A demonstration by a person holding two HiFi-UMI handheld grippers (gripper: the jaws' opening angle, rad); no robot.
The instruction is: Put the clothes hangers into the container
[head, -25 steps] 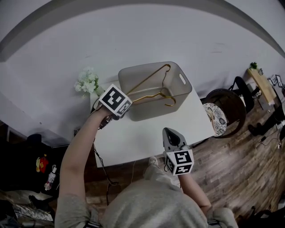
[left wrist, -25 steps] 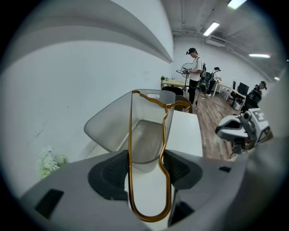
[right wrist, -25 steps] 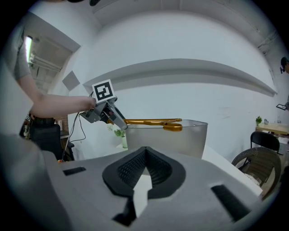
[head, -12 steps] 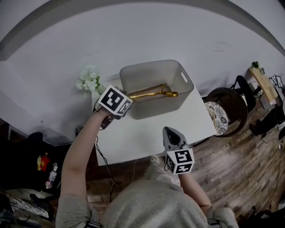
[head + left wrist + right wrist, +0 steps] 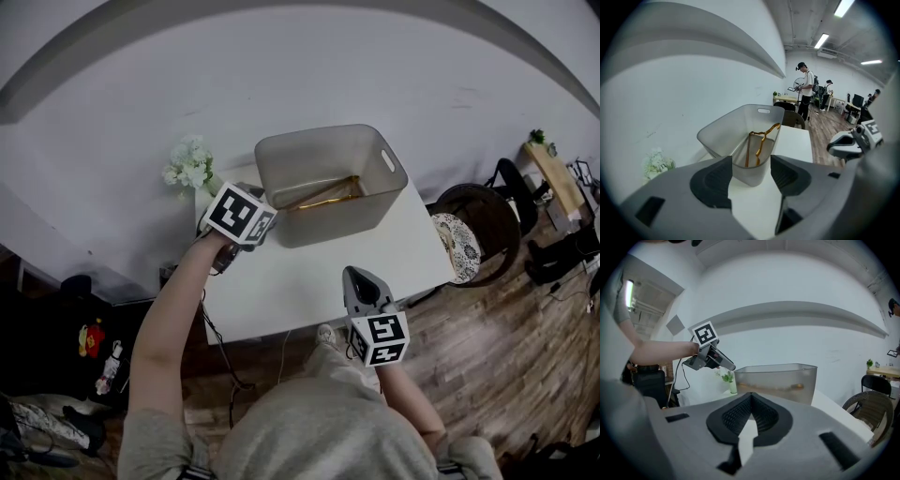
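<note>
Clothes hangers (image 5: 325, 193), gold-coloured, lie inside the translucent grey container (image 5: 319, 134). The container stands on the white worktop (image 5: 300, 286) close to the wall, and a small bunch of white flowers (image 5: 190, 165) sits near its left side. The left claw (image 5: 751, 169) hovers at the container's near corner. Its jaws are spread and have just been opening wider, with nothing between them. The right claw (image 5: 749, 417) is clenched on nothing, well apart from the container, by the worktop's near edge.
</note>
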